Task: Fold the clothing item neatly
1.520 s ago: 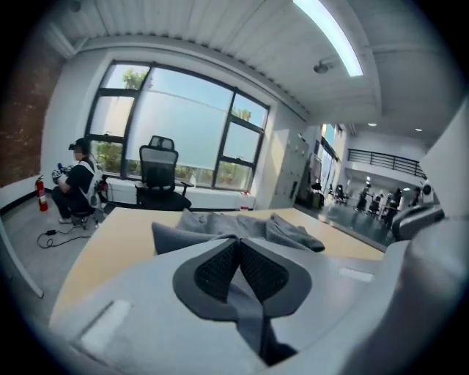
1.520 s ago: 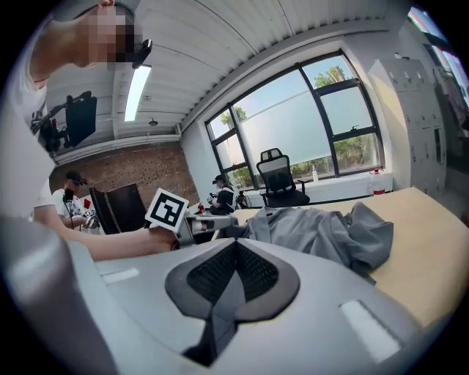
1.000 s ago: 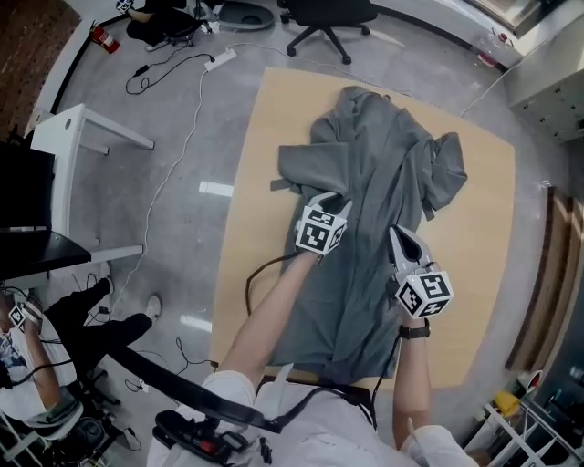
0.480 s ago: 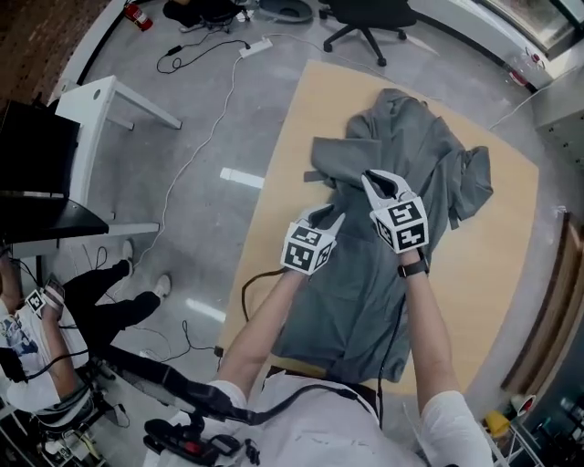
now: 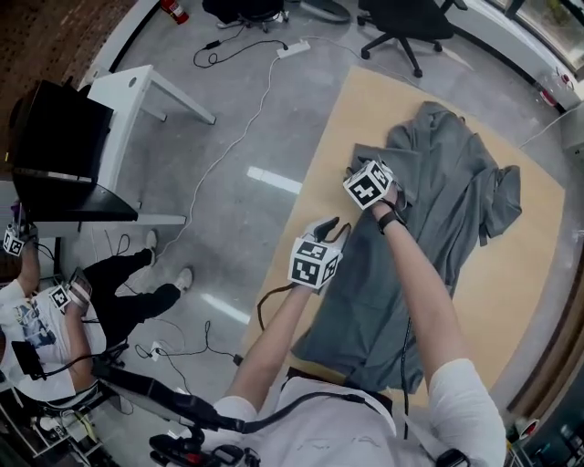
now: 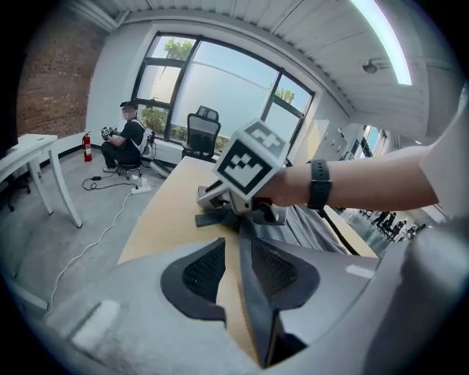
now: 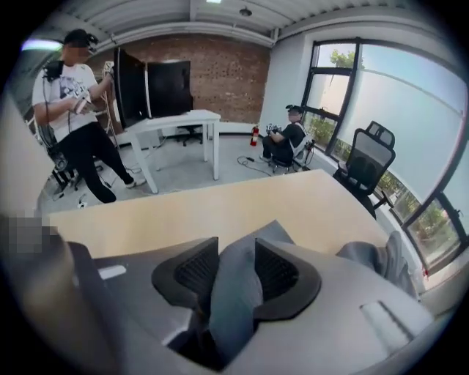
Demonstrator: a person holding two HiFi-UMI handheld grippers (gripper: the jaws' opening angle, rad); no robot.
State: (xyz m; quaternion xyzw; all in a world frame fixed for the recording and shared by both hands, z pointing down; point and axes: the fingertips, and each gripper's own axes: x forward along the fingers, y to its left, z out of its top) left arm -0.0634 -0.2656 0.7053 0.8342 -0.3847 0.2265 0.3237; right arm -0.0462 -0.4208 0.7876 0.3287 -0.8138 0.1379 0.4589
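Observation:
A grey garment (image 5: 447, 210) lies spread and rumpled on the tan table (image 5: 525, 274). My right gripper (image 5: 354, 171) reaches across to the garment's left sleeve near the table's left side. Its jaws have just been opening, and a bunch of grey cloth (image 7: 234, 293) stands between the pads of this gripper (image 7: 236, 256). My left gripper (image 5: 331, 228) sits lower at the garment's left edge. In the left gripper view the cloth edge (image 6: 245, 242) runs up between the jaws by the right pad, and a strip of table shows beside it. The right gripper (image 6: 212, 199) is just ahead.
The table's left edge (image 5: 301, 228) runs close beside both grippers. Beyond it are a white desk (image 5: 151, 87), a dark monitor (image 5: 64, 137), floor cables (image 5: 265, 59) and a black office chair (image 5: 406, 18). A person (image 7: 73, 102) stands nearby; another (image 7: 289, 139) sits by the window.
My right gripper has swung from the garment's lower right side across to its left sleeve and opened over the cloth. My left gripper has moved from the garment's middle to its left edge.

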